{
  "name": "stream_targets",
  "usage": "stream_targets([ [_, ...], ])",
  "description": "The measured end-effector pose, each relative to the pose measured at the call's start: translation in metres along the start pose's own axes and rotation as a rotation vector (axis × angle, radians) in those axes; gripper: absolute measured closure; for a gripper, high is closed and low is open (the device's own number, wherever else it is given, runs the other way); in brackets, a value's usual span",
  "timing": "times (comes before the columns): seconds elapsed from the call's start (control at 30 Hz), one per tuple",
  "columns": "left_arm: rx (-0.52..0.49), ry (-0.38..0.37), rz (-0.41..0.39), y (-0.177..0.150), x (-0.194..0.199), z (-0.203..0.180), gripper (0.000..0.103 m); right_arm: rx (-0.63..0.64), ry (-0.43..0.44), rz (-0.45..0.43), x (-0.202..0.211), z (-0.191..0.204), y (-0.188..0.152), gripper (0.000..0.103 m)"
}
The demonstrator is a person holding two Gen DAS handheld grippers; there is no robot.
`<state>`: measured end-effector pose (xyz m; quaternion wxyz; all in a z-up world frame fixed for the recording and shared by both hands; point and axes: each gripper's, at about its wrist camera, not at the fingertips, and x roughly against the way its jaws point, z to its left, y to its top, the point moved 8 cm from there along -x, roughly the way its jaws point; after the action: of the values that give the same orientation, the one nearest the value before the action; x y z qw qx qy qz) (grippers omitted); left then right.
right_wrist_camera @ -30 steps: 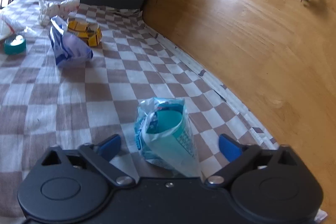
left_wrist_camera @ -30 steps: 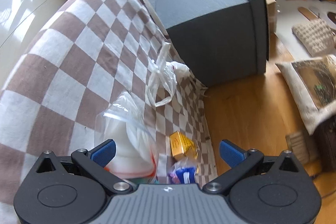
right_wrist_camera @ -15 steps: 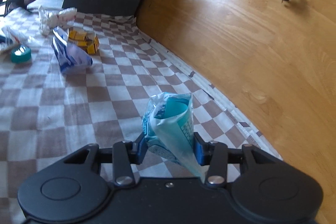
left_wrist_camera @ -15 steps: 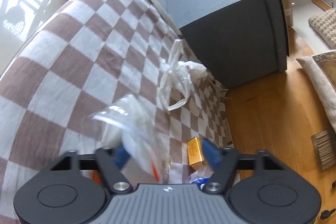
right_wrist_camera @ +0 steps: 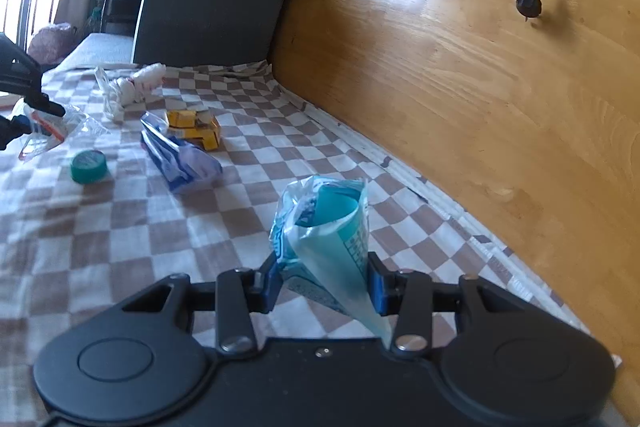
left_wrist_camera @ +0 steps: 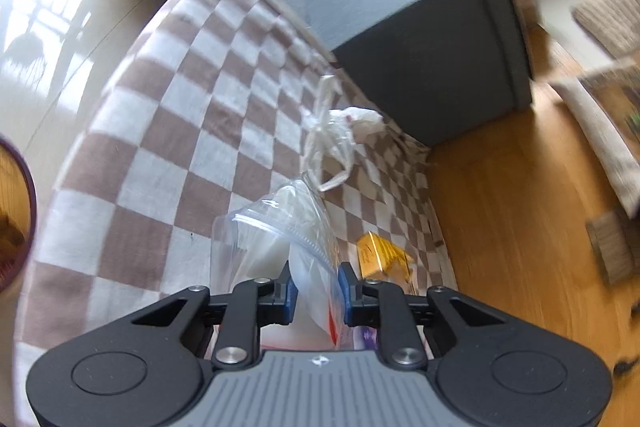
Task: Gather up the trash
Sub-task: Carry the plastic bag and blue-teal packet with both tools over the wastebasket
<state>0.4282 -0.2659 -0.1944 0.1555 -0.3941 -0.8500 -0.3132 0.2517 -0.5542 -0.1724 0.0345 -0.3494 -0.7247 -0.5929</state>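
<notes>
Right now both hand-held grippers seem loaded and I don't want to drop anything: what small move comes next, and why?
Probably lift both clear of the checked cloth. The left hand-held gripper pinches the clear bag, and the right hand-held gripper pinches the teal wrapper, so neither can pick up more.

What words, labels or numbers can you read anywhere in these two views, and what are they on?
None reads whole.
Dark thing behind the dark box: white letters, cut off and unreadable.
Teal wrapper held in the right gripper: printed grid, too small to read.
Yellow carton: print blurred.
Teal cap: pale marks, unreadable.
Clear zip bag held in the left gripper: red marking, no letters legible.
</notes>
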Motion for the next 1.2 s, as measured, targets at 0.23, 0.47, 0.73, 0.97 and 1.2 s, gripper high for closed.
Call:
stream_targets([
  [0.23, -0.26, 0.009, -0.01, -0.012, 0.049, -0.023, 0.082, -0.082, 0.047, 0.007, 0.021, 0.012, 0.007, 0.06],
  [0.47, -0.485, 0.03, -0.055, -0.019, 0.1, -0.031, 0.082, -0.117, 0.098, -0.014, 0.047, 0.033, 0.02, 0.06],
  [0.73, -0.622, 0.06, -0.078, -0.02, 0.145, -0.021, 0.083, -0.14, 0.151, -0.015, 0.069, 0.065, 0.031, 0.061],
  [0.97, -0.681, 0.083, -0.084, -0.015, 0.175, -0.002, 0.083, -0.15, 0.215, 0.002, 0.077, 0.105, 0.039, 0.061],
  [1.2, -0.713, 0.14, -0.116, 0.005, 0.202, 0.026, 0.083, -0.114, 0.286, 0.003, 0.082, 0.158, 0.048, 0.061],
])
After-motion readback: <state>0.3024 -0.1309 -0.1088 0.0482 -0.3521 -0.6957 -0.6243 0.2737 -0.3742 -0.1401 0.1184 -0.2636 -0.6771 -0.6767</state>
